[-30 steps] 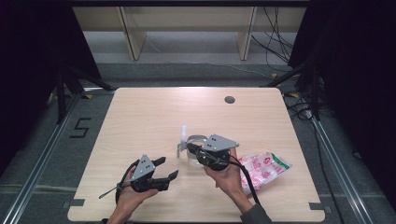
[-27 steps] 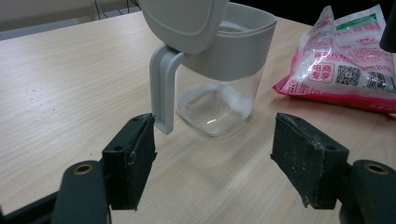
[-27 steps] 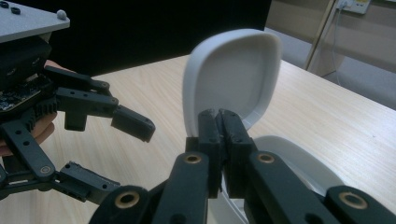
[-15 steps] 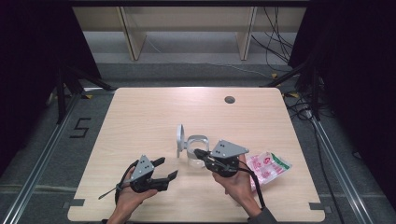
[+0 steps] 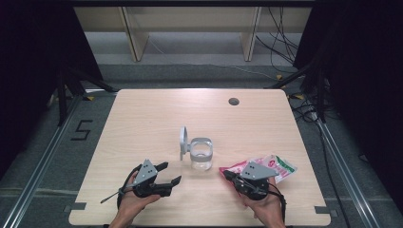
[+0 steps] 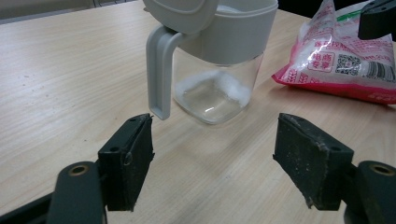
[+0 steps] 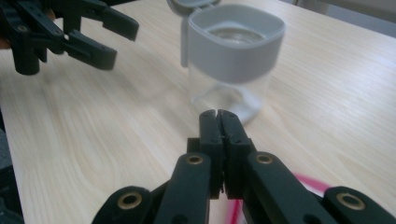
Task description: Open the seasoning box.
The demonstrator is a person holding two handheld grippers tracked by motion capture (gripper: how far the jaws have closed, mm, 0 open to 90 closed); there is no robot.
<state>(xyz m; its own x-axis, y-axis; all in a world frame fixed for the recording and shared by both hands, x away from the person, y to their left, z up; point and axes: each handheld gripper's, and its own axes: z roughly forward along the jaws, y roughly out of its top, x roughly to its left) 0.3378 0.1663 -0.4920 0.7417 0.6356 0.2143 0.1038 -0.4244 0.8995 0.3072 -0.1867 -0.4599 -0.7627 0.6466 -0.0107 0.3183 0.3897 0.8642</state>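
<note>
Left tongs [image 5: 167, 175] spread wide, nothing between the pads, held low over the tabletop [image 5: 142, 123] to the near left of the jar [image 5: 201, 154], jaws aimed toward it. In the left gripper view, jar just beyond the open jaws, its grey handle [image 6: 159, 74] hanging down on the left side. Right tongs [image 5: 228, 175] pressed fully together, pads meeting with no gap in the right gripper view; a strip of pink just beneath them, whether pinched or merely underneath cannot be told. Held to the near right of the jar, tip pointing at it, not touching. Jar clear glass, grey collar [image 7: 236, 44], lid [image 5: 182, 142] flipped up on the left, a little white powder [image 6: 219, 84] along the bottom. Pink-and-white packet [image 5: 278, 166] flat on the tabletop right of the jar, partly under the right tongs.
</note>
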